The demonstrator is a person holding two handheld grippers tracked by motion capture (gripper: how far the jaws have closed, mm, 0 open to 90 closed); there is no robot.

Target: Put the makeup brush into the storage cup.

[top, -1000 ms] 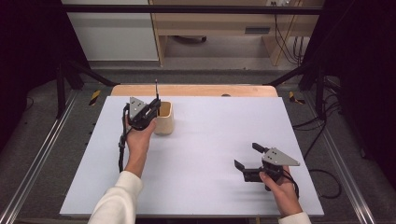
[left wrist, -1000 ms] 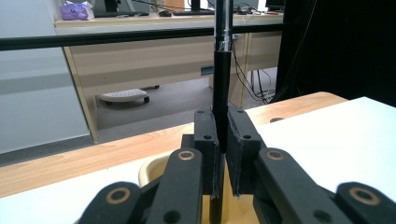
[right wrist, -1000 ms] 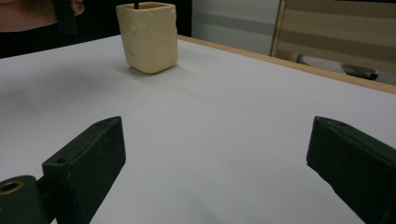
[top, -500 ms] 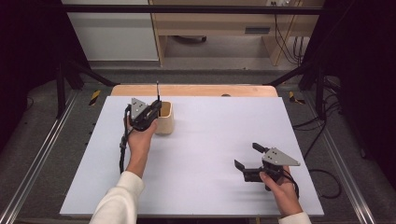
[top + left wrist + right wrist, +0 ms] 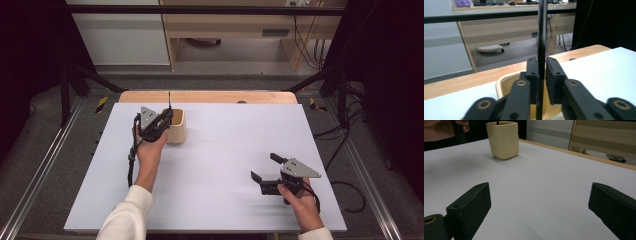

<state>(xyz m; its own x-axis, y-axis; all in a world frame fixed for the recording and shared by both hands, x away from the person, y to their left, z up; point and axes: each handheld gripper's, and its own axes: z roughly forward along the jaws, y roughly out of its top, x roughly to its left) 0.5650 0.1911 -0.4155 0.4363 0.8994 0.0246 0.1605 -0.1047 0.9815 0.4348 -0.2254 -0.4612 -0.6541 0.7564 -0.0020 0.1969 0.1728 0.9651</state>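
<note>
Near the desk's [image 5: 210, 170] far left corner, the left gripper [image 5: 541, 82] pinches a thin black stick [image 5: 542, 30] upright over the cream cup [image 5: 176, 126], its lower end inside. To finish well, keep the stick vertical, lower it gently, then loosen the jaws. Near the front right corner, the right gripper [image 5: 265, 172] rests wide apart, holding nothing.

A: What lies beyond the white tabletop [image 5: 225, 165]?

B: At twelve o'clock a wooden desk [image 5: 225, 22], cables [image 5: 302, 42] hanging at its one o'clock end. A white cabinet [image 5: 117, 32] stands at eleven.

A: And lower down?

B: Grey floor [image 5: 30, 175] at nine, with metal rails [image 5: 37, 172] alongside the tabletop.
</note>
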